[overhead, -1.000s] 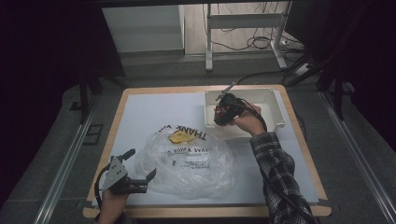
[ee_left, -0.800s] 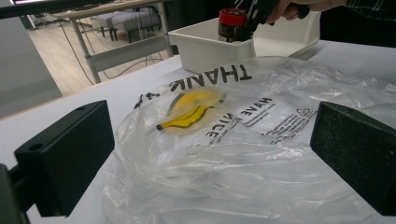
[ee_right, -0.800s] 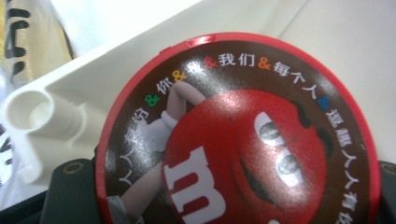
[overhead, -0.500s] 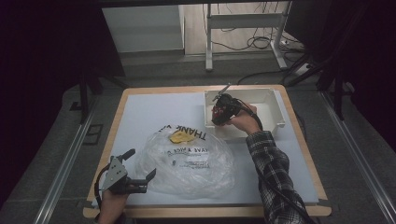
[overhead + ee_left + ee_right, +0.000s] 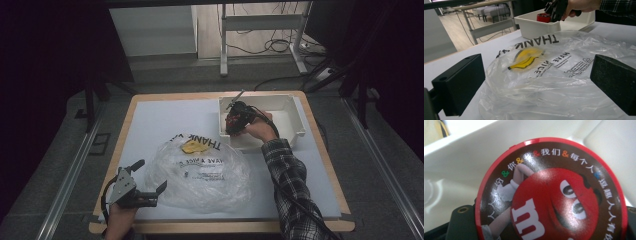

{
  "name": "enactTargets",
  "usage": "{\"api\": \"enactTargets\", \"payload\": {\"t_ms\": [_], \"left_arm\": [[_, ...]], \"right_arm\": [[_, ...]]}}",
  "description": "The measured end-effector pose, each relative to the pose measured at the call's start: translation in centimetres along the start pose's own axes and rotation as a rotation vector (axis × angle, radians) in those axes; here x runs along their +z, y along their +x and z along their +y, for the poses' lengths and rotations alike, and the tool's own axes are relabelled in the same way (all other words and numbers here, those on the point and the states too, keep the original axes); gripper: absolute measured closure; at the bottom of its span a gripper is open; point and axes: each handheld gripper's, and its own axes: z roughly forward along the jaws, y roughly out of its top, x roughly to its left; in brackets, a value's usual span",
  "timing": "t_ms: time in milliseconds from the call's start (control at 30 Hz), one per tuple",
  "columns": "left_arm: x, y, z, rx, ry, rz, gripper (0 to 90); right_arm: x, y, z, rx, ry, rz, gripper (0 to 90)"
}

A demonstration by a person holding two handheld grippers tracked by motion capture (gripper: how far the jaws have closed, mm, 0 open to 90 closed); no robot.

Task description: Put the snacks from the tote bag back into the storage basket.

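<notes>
Right tongs (image 5: 235,125) clamped on a round red-rimmed candy tin (image 5: 551,192), held just inside the near left corner of the white bin (image 5: 295,122) at the far right of the table (image 5: 150,115). Tin lid facing the right gripper view: brown face, a red cartoon candy figure with a white letter, a ring of white characters along the rim. Black jaws visible at both lower corners of that view, hard against the tin's sides. Same tin seen from the left gripper view as a red edge (image 5: 544,17) just above the bin's front wall, under the right hand (image 5: 584,4) with its plaid sleeve.

Left tongs (image 5: 150,192) spread wide at the near left corner of the table, gripping nothing, jaws on either side of the near edge of a crumpled clear plastic bag (image 5: 205,172); touching it or not, cannot tell. Bag lying flat in the middle of the table, just in front of the bin, printed with black lettering and a yellow smiley (image 5: 525,58). Left hand (image 5: 120,222) at the table's front edge.
</notes>
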Motion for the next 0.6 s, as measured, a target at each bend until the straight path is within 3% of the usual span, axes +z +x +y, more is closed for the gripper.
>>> {"api": "enactTargets", "payload": {"t_ms": [600], "left_arm": [[0.0,0.0,0.0,0.004,0.001,0.001,0.0]], "right_arm": [[1.4,-0.3,0.5,-0.002,0.013,0.007,25.5]]}}
